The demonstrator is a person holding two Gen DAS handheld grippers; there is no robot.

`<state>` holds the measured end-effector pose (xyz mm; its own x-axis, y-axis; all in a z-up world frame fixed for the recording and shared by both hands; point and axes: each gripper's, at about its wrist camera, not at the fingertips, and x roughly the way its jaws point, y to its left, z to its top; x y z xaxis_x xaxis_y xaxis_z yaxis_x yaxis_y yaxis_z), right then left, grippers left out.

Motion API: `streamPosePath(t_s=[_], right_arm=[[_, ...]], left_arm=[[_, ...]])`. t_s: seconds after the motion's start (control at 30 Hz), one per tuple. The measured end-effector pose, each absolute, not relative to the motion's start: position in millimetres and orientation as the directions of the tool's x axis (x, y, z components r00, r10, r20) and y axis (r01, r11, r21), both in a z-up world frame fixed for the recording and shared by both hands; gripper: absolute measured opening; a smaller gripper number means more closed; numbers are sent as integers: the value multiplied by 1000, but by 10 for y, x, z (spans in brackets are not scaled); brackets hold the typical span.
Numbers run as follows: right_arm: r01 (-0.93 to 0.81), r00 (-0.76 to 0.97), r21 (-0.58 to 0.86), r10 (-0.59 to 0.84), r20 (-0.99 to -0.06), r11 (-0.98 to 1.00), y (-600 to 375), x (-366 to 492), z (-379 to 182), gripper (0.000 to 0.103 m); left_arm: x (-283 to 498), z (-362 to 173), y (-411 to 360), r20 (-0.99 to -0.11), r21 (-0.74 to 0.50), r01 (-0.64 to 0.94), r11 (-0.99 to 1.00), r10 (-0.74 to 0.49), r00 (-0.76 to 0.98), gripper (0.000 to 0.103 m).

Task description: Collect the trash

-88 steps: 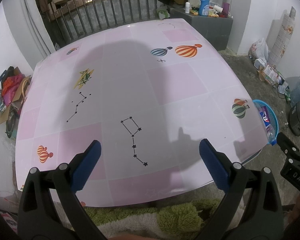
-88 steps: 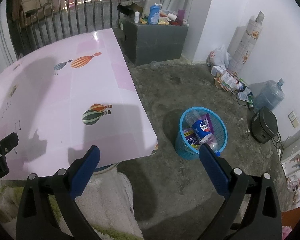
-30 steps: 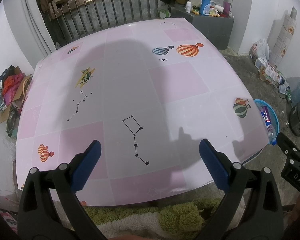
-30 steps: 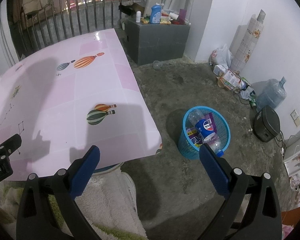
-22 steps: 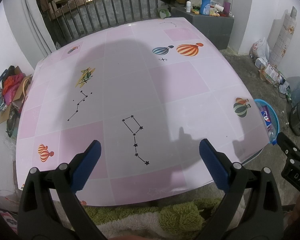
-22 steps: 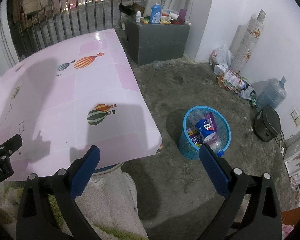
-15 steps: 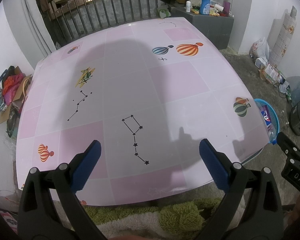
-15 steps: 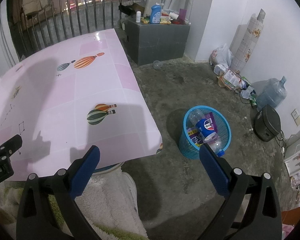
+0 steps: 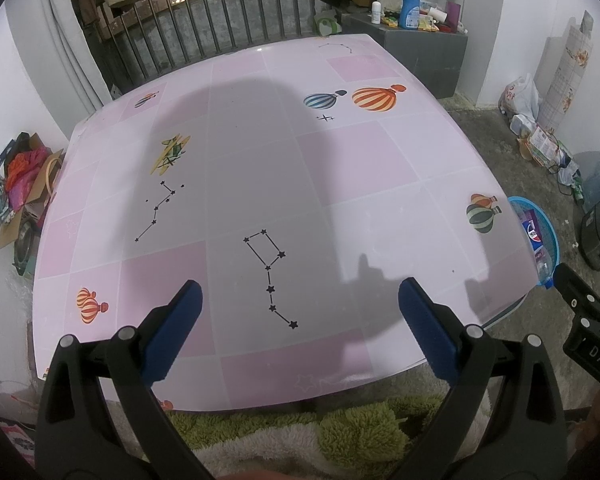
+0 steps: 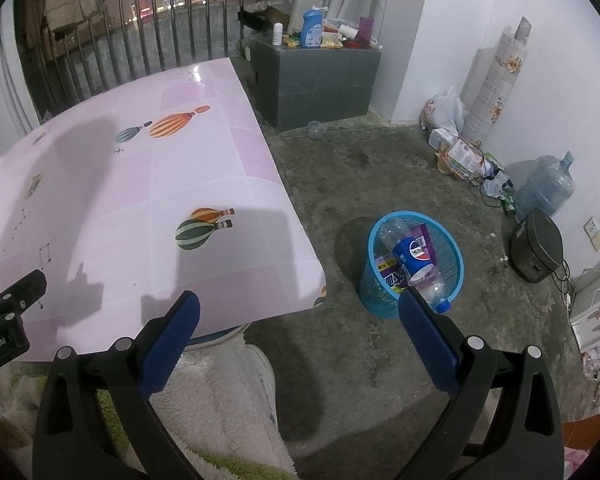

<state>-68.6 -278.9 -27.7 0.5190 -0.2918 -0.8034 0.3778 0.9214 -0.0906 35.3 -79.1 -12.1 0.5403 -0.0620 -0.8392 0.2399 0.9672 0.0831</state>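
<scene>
A blue mesh trash basket (image 10: 456, 254) stands on the concrete floor right of the table; it also shows in the left wrist view (image 9: 550, 236). It holds a Pepsi bottle (image 10: 412, 250), a clear bottle (image 10: 430, 286) and purple wrappers (image 10: 426, 236). The pink table (image 9: 260, 184) with balloon prints bears no trash. My left gripper (image 9: 300, 304) is open and empty over the table's near edge. My right gripper (image 10: 298, 314) is open and empty, held over the floor by the table's corner, with the basket past its right finger.
A grey cabinet (image 10: 320, 80) with bottles stands at the back. Bags and papers (image 10: 456, 148), a water jug (image 10: 546, 188) and a dark appliance (image 10: 536, 250) line the right wall. A railing (image 9: 220, 28) runs behind the table. Clothes pile (image 9: 16, 176) lies left.
Almost nothing differs. Both grippers stay open and nearly still; the right wrist view has shifted very slightly.
</scene>
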Motion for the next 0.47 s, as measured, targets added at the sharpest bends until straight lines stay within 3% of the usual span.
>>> streamPosePath(t_s=[0.47], right_arm=[[383,524,-83,-290,-801,920,-2691,-660,-282,97]], left_arm=[[338,-136,-770,-840,82,243,967,-64,538,94]])
